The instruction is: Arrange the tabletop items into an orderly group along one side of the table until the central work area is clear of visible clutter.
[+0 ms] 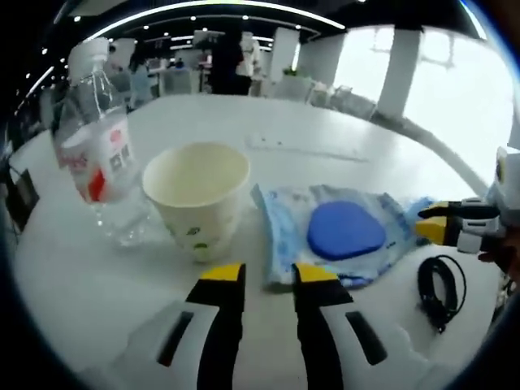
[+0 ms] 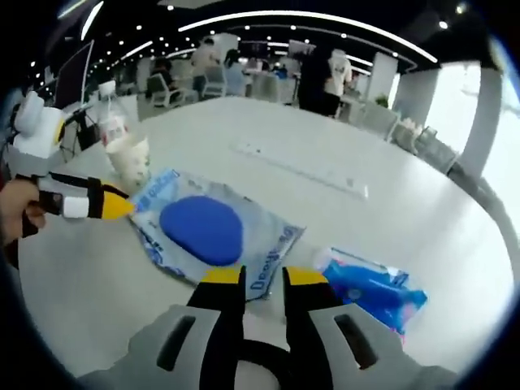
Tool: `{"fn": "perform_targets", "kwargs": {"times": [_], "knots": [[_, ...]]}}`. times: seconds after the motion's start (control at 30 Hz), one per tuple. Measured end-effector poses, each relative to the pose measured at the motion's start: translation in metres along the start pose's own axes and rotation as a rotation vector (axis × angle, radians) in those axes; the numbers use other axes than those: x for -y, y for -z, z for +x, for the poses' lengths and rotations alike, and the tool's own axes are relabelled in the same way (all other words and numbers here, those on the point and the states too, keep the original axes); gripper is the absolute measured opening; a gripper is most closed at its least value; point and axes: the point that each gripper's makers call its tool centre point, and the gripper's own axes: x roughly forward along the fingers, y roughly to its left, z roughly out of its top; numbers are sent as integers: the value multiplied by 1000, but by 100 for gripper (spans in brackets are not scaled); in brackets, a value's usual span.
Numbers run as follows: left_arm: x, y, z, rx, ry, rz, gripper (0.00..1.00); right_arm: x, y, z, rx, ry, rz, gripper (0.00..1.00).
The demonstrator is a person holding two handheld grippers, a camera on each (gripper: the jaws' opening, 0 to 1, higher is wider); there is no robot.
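Note:
On the white table [image 1: 341, 130] stand a clear water bottle [image 1: 97, 154] with a red label and a cream paper cup [image 1: 197, 195], side by side at the left. A pale blue packet [image 1: 341, 231] with a dark blue oval lies flat to the right of the cup. My left gripper [image 1: 268, 275] hovers low in front of cup and packet, narrowly open and empty. My right gripper [image 2: 264, 278] is narrowly open at the near edge of the same packet [image 2: 203, 231]; it enters the left gripper view from the right [image 1: 432, 222]. Cup [image 2: 130, 162] and bottle [image 2: 110, 114] stand beyond.
A black looped cord [image 1: 441, 288] lies near the right gripper. A second, brighter blue packet [image 2: 370, 288] rests to its right. A long white strip [image 2: 301, 171] lies mid-table. A hand [image 2: 16, 215] holds the left gripper [image 2: 101, 205]. Chairs and people fill the background.

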Motion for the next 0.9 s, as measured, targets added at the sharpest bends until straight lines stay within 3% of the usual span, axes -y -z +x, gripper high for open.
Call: {"fn": "perform_targets", "kwargs": {"times": [0.13, 0.3, 0.43, 0.63, 0.77, 0.9], "knots": [[0, 2, -13, -7, 0, -9, 32, -2, -13, -12, 41, 1, 22, 36], [4, -8, -33, 23, 21, 38, 44, -10, -23, -30, 63, -35, 41, 55], [8, -17, -47, 51, 52, 2, 56, -25, -29, -49, 82, -118, 152, 67], [12, -25, -74, 79, 89, 8, 72, -33, -33, -80, 101, -131, 139, 79], [16, -19, -93, 68, 120, 26, 74, -41, -31, -101, 104, -149, 132, 90], [22, -15, -112, 71, 153, 45, 79, -50, -23, -120, 86, -169, 121, 95]]}}
